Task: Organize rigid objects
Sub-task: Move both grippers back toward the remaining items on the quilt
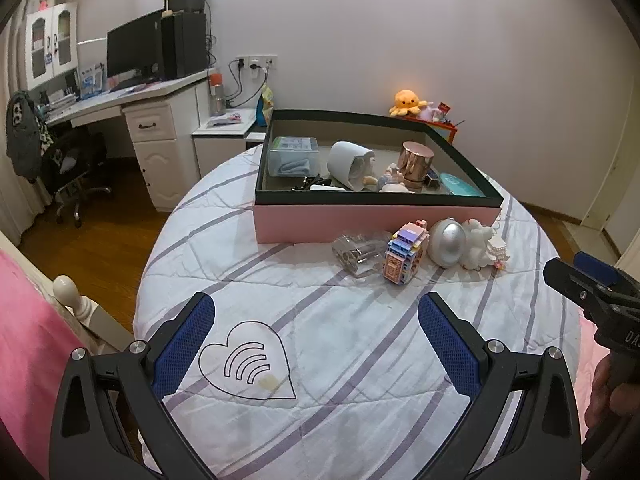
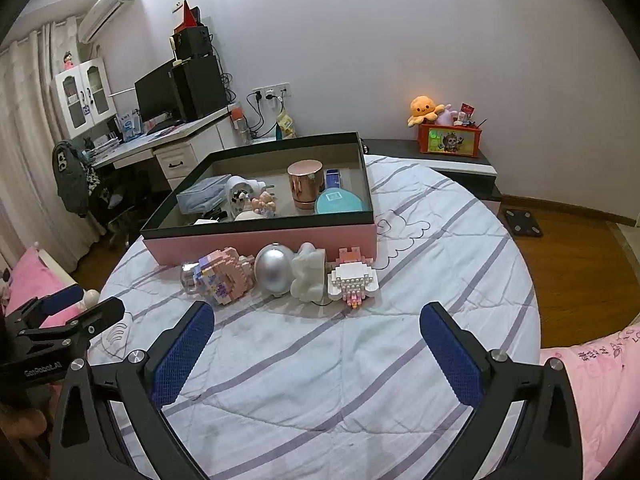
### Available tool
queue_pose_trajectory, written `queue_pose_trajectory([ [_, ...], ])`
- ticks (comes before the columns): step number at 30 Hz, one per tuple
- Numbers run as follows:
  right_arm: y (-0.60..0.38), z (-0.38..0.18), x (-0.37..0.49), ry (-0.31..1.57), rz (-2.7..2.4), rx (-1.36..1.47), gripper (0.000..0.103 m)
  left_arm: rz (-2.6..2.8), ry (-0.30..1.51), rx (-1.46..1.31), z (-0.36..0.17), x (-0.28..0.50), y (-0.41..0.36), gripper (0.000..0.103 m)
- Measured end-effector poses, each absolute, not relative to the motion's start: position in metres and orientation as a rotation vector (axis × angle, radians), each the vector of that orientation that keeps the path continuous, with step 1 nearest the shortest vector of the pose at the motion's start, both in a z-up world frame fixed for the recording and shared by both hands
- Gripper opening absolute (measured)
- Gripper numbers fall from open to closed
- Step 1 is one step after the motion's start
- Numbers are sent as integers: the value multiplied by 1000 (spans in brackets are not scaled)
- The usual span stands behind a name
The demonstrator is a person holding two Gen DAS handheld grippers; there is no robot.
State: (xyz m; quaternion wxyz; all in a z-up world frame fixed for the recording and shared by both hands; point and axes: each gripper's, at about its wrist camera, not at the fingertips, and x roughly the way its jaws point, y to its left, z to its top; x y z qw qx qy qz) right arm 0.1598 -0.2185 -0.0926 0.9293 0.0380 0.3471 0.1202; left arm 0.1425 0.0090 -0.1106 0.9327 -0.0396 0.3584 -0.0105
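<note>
My left gripper (image 1: 314,340) and my right gripper (image 2: 316,352) hang over the bed (image 2: 360,380) with fingers spread wide and nothing between them; a broad stretch of striped white quilt lies bare ahead of both, running up to a row of small objects; the quilt's rounded edge drops to wooden floor (image 2: 580,280) on the right and, on the left, toward a desk (image 1: 152,96) and office chair (image 1: 72,168); a pink blanket (image 2: 600,392) borders the near right corner. The row sits just in front of the pink-walled, dark-rimmed box (image 2: 260,242): a clear glass jar (image 1: 358,254) lying on its side, a pastel brick-built model (image 1: 404,256), a silver egg-shaped piece (image 1: 447,244), a white moulded figure (image 2: 308,272) and a white brick model with pink details (image 2: 352,280), each touching or just beside the next. Inside the box stand a rose-gold cylinder (image 2: 305,184), a tipped white cup (image 1: 350,164), a clear lidded container (image 1: 293,156), a teal oval case (image 2: 338,202) and small figurines I cannot make out.
</note>
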Motion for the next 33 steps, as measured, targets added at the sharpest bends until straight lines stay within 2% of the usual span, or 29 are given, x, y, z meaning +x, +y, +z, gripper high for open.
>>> queue_pose_trajectory([
  [33, -227, -129, 227, 866, 248, 35, 103, -19, 808, -67, -141, 210, 6, 103],
])
